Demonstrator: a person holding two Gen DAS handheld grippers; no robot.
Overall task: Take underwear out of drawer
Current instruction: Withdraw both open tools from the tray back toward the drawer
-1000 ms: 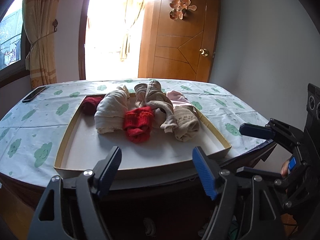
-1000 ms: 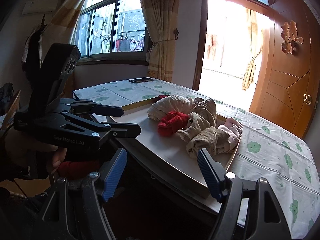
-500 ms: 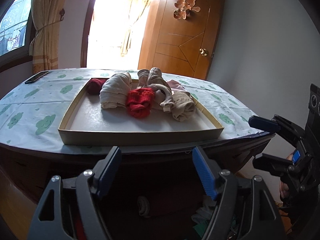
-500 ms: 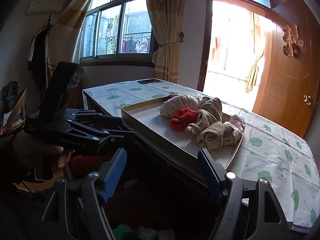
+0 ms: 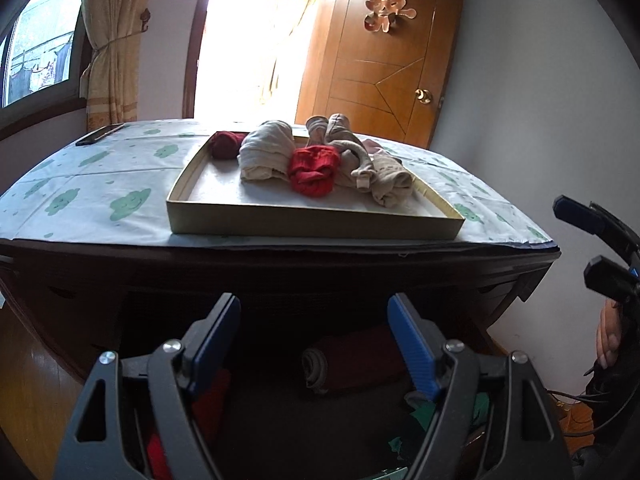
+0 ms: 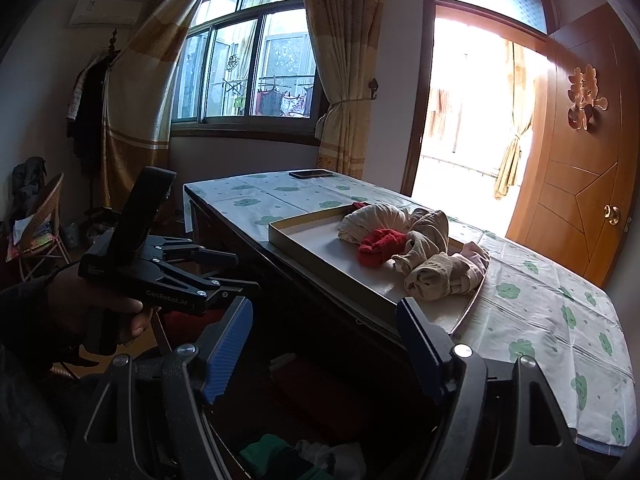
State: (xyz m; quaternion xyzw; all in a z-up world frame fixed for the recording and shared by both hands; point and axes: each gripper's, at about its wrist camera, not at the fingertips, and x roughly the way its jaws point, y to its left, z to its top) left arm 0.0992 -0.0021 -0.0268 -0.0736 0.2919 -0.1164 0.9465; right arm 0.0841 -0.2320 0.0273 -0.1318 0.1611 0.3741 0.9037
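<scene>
Task partly done, judging by the layout. Shallow tray [image 5: 312,224] on the table [image 5: 100,204], holding a pile of rolled garments: dark red roll [image 5: 226,144] at the tray's far corner, beige roll [image 5: 266,152] beside it, bright red piece [image 5: 314,168] in the middle, more beige and pink bundles [image 5: 390,184] touching it on the other side. Looks like underwear already taken out, though exact garment type hard to tell.

Below the tray, under the table edge, open drawer [image 5: 320,380] in shadow. Inside: maroon roll [image 5: 352,364] lying just below the tray's near wall, red cloth [image 5: 208,396] off to one side, green scraps [image 5: 424,416] on the other. So more left to remove.

Left hand-held gripper [image 5: 314,340] fingers spread apart, nothing between them, aimed down at the drawer, maroon roll just ahead of the gap. Right hand-held gripper [image 6: 324,344] also spread apart and empty, near the tray's corner, drawer contents dim beneath it.

Next step, likely: reach into drawer, clamp a roll, lift to tray. Phone [image 6: 310,174] on table, well beyond the tray.
</scene>
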